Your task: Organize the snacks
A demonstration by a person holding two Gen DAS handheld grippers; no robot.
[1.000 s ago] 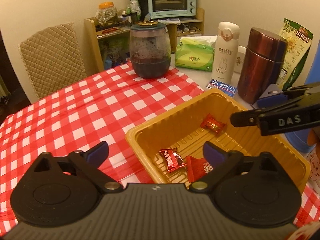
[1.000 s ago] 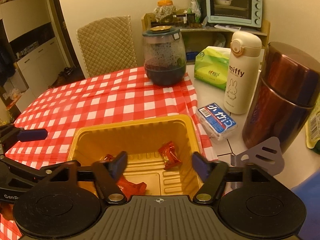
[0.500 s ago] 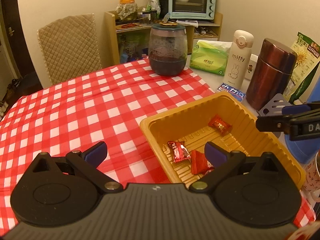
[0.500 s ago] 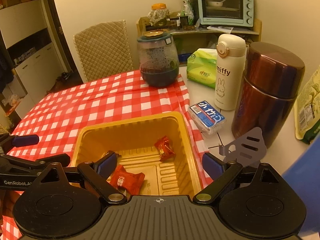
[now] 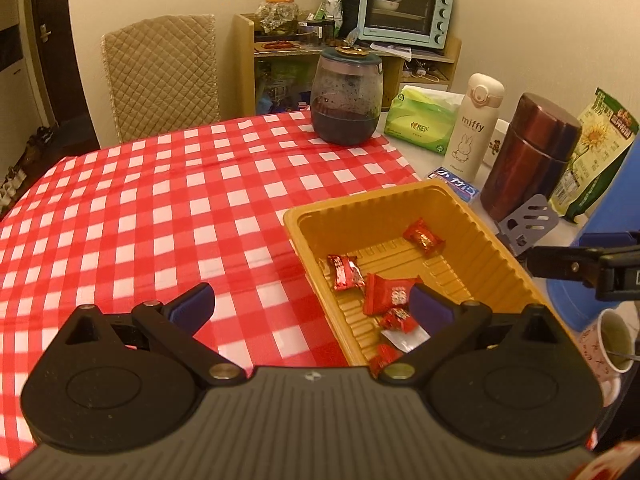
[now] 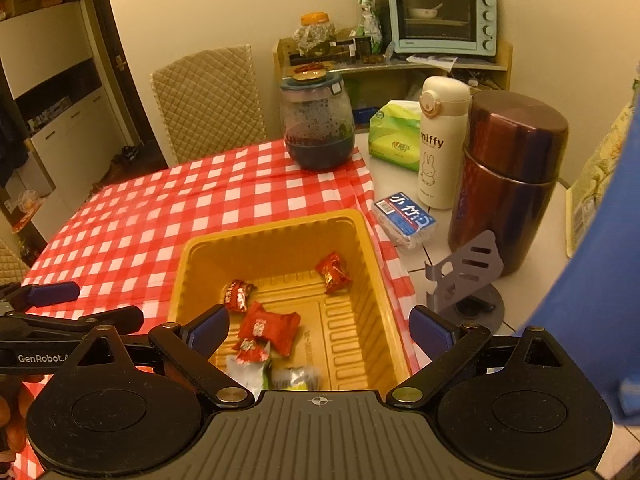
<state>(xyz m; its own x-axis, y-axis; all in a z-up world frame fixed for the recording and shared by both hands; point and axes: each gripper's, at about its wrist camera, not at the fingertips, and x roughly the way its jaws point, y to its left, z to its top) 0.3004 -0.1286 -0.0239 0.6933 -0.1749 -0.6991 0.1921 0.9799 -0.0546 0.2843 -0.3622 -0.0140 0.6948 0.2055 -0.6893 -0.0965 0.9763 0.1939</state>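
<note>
ribbed yellow plastic tray [image 6: 362,240] holds crinkly red foil candies [image 6: 333,273]; left tongs [image 5: 310,307], right tongs [image 6: 318,330] released, empty.

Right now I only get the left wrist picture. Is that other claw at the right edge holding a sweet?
Observer: No. The right wrist view shows the right gripper open over the yellow tray, with nothing between its blue pads.
Visitor: Is anything at the tray's near end that I can't see?
Observer: Yes, a yellow-green and silver packet lies there, beside a white packet.
Visitor: And the grey slotted thing by the brown flask?
Observer: That is a grey stand. It sits on a round base, which your view hides.
</note>
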